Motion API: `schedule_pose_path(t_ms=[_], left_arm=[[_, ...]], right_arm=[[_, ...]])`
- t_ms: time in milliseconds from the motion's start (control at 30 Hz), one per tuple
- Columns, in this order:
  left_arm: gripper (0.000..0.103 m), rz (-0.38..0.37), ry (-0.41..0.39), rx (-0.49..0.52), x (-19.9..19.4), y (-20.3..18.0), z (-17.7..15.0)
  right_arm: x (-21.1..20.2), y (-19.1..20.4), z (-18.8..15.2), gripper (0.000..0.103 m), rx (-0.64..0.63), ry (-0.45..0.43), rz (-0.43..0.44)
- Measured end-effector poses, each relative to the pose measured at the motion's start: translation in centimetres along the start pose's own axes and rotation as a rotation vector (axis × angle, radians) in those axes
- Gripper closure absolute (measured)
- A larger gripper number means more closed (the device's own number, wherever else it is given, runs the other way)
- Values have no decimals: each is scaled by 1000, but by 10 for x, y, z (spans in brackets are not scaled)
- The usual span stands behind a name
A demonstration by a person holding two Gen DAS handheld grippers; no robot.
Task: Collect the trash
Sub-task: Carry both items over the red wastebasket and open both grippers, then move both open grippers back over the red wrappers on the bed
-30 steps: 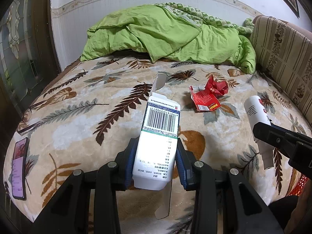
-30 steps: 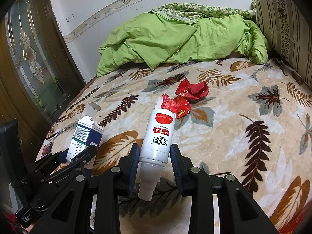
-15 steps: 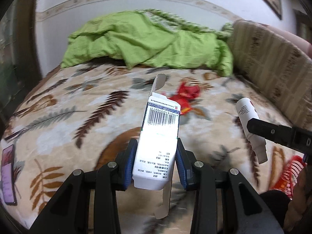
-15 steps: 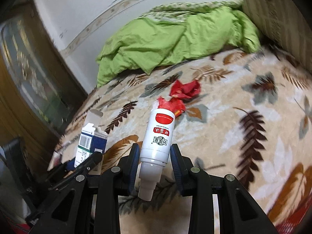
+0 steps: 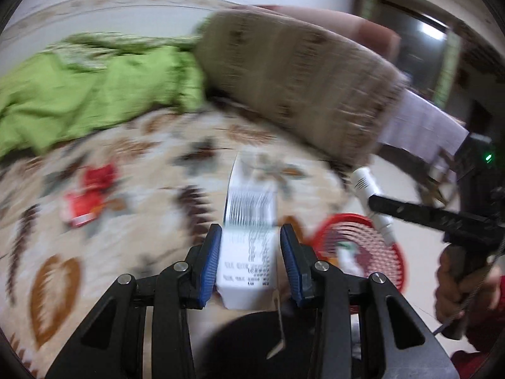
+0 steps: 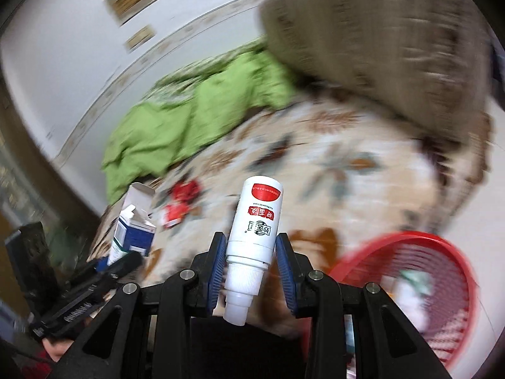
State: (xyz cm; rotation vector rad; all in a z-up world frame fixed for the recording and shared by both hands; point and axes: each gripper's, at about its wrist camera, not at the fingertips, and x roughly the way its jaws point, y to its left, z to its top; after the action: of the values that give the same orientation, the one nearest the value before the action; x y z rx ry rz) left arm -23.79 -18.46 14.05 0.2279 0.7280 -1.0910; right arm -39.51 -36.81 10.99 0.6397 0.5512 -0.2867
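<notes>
My left gripper is shut on a white carton with a barcode and an open top flap; the same carton shows blue-sided at the left of the right wrist view. My right gripper is shut on a white bottle with a red cap end, nozzle toward the camera; the bottle also appears at the right of the left wrist view. A red mesh basket stands beside the bed, low right; the basket holds some light scraps. Red crumpled wrappers lie on the leaf-patterned blanket.
A green quilt is piled at the far side of the bed. A brown striped headboard cushion runs along the right. A person's hand grips the right gripper's handle. Both views are motion-blurred.
Both grippers have swung right across the bed and rolled, each keeping its item. The red basket has come into view; the wrappers have shifted to the left.
</notes>
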Motion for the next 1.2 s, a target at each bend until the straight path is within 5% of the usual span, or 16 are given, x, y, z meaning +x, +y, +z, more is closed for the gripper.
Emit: schedule_pose_path(t_ms=[233,467,600,1200], left_arm=[[67,-195,137,80,62,-75,7],[67,-158,181,39,79,-72,4],[67,-129,163,-17,70,-50,9],[60,-58,68,-151,30,10,14]], right_arm=[[-35,-70,-16,68,121,-9,-121],[-17,-100,-22,67,186,51,-141],[-5,-103,-26,47,177,90,-176],[6,-62,-12,47,97,70,-111]])
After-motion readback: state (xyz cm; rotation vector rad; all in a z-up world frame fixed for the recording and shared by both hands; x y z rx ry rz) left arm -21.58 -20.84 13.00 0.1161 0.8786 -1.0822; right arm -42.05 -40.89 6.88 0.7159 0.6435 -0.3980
